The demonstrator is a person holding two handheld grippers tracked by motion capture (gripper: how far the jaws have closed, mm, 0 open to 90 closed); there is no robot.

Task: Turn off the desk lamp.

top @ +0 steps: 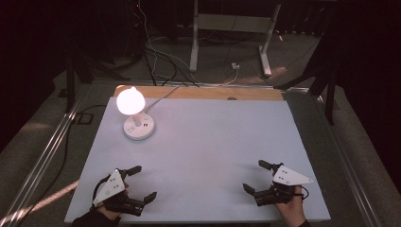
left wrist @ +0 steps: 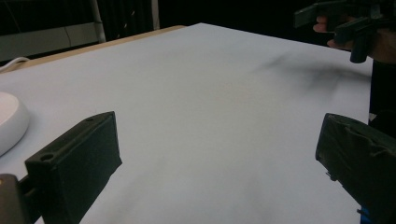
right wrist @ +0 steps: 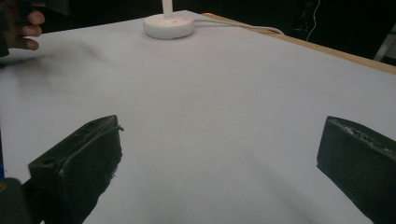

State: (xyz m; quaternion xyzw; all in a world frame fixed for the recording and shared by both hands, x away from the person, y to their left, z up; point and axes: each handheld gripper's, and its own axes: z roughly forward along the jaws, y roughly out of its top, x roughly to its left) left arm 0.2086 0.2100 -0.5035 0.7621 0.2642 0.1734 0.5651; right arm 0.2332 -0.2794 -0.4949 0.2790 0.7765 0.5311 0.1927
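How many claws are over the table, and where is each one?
2. The left claw is at the near left corner of the table, the right claw at the near right corner. Both are open and hold nothing.

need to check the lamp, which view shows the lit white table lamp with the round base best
The high view: the lit white table lamp with the round base appears whole, glowing shade, stem and base. The right gripper view shows its base and lower stem, the shade cropped. The left gripper view catches an edge of the base.
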